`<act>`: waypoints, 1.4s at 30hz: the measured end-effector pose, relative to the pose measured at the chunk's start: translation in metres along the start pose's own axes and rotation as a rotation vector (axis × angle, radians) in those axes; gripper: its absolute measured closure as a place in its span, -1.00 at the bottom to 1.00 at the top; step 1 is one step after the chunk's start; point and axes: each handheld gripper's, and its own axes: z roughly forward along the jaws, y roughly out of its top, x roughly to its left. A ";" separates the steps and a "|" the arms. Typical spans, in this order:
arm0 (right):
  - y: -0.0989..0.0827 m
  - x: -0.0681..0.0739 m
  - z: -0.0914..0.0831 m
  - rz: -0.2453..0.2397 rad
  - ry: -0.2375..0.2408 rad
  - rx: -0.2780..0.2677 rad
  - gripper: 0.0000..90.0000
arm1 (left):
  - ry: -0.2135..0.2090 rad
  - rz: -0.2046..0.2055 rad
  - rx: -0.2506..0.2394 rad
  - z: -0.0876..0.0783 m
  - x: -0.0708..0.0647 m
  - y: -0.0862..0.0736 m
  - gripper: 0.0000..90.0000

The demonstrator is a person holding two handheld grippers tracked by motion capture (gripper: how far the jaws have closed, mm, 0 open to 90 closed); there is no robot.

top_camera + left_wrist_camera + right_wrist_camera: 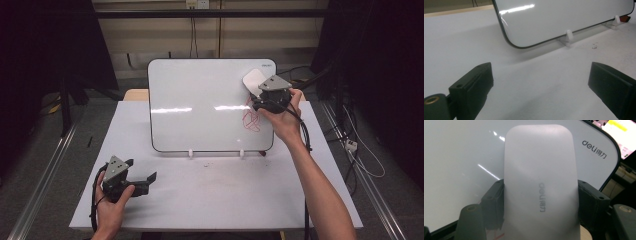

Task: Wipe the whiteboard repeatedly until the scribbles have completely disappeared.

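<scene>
Eraser work on the upper right of the propped board

My right gripper (264,91) is clamped on the pale grey rounded plastic eraser (540,182), jaws pinching its two long sides, and it sits against the glossy white rounded-corner whiteboard (200,100) near the top right corner, just above the red marker scribble (251,121). To clear the scribble I judge I should keep the eraser's face flat on the tilted board, press lightly so the board does not rock on its small white clip feet (568,37), and sweep down over the red lines. My left gripper (135,181) rests on the white table (210,200), jaws wide and empty
</scene>
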 end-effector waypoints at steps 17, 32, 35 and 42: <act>0.004 0.006 0.003 -0.041 -0.040 0.037 -0.31 | 0.007 0.001 -0.009 -0.004 0.000 0.000 -0.87; 0.010 0.006 0.004 -0.018 -0.023 0.093 -0.31 | 0.011 0.012 -0.004 -0.005 0.001 0.000 -0.87; 0.009 0.008 0.004 -0.025 -0.020 0.097 -0.31 | 0.012 0.006 -0.009 -0.004 0.001 0.000 -0.87; 0.005 0.022 0.004 -0.044 0.004 0.088 -0.31 | 0.006 0.006 -0.003 -0.003 -0.001 0.000 -0.87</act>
